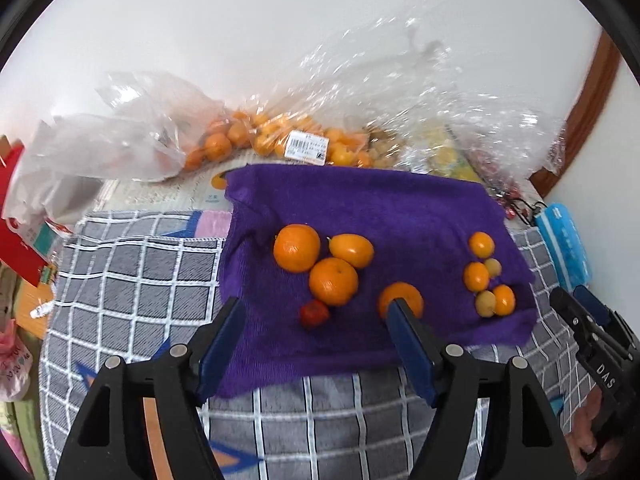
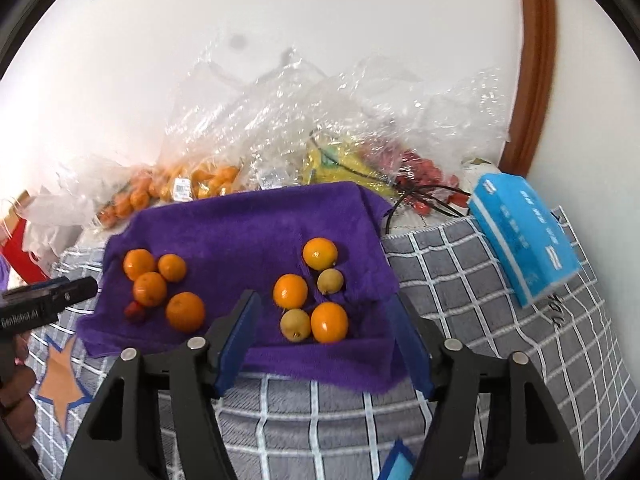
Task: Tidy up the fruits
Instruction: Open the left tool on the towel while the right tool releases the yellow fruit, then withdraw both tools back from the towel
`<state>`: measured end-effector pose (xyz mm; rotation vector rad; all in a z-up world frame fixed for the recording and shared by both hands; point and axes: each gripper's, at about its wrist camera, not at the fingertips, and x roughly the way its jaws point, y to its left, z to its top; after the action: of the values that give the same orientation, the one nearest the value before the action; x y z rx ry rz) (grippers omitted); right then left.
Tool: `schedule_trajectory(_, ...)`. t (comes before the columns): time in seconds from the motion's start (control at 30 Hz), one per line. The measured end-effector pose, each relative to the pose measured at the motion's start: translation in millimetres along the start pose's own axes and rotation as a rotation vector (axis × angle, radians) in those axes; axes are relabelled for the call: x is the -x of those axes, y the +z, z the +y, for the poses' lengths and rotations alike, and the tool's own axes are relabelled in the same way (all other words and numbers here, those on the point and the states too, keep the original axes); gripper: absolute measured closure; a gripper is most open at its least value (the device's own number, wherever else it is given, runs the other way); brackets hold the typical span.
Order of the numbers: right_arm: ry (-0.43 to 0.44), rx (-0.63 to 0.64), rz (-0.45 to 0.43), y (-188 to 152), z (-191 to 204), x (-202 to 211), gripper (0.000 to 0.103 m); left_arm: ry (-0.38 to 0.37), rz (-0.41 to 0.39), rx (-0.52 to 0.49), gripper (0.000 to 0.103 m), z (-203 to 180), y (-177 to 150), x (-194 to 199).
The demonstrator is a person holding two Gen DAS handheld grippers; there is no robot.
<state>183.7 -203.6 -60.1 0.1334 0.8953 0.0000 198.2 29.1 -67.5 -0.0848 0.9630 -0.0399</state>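
A purple towel (image 1: 360,200) (image 2: 248,224) lies on a grey checked cloth. On its left side sit several large oranges (image 1: 297,247) (image 2: 185,311) and a small red fruit (image 1: 314,313) (image 2: 135,311). On its right side lies a cluster of small oranges (image 1: 477,276) (image 2: 290,290) and pale yellow-green fruits (image 1: 485,303) (image 2: 295,325). My left gripper (image 1: 316,312) is open and empty above the towel's near edge, by the large oranges. My right gripper (image 2: 324,300) is open and empty, hovering over the small cluster.
Clear plastic bags of oranges (image 1: 256,136) (image 2: 208,178), yellow fruit (image 2: 332,160) and red fruit (image 2: 424,176) lie along the wall behind the towel. A blue tissue pack (image 1: 564,240) (image 2: 524,236) sits at the right. A red box (image 1: 18,232) stands at the left.
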Motion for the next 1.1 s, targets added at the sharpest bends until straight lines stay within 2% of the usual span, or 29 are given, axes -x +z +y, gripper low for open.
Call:
schedule_trajectory(0.2,-0.033,0.028,-0.007,-13,2,43,0.033,-0.017,-0.041,-0.037,0.03,-12,-24,44)
schedule_trajectory(0.43,-0.019,0.032,-0.018,-34,6,87,0.032,-0.007,-0.084,-0.041,0.027,-22,-52,84)
schedule_trajectory(0.53,-0.015,0.018,-0.046,-42,4,106,0.024,0.01,-0.112,-0.036,0.019,-23,-63,100)
schedule_trajectory(0.67,-0.007,-0.003,-0.074,-51,0,127,0.013,0.026,-0.141,-0.041,0.016,-26,-76,119)
schedule_trajectory(0.77,-0.016,-0.002,-0.089,-58,-2,140,0.008,0.028,-0.164,-0.041,0.013,-30,-84,133)
schedule_trajectory(0.9,-0.033,0.0,-0.095,-65,-6,154,0.004,0.027,-0.194,-0.049,0.012,-33,-92,147)
schedule_trajectory(1.1,-0.055,-0.009,-0.094,-71,-10,165,0.004,0.021,-0.224,-0.045,0.012,-36,-100,161)
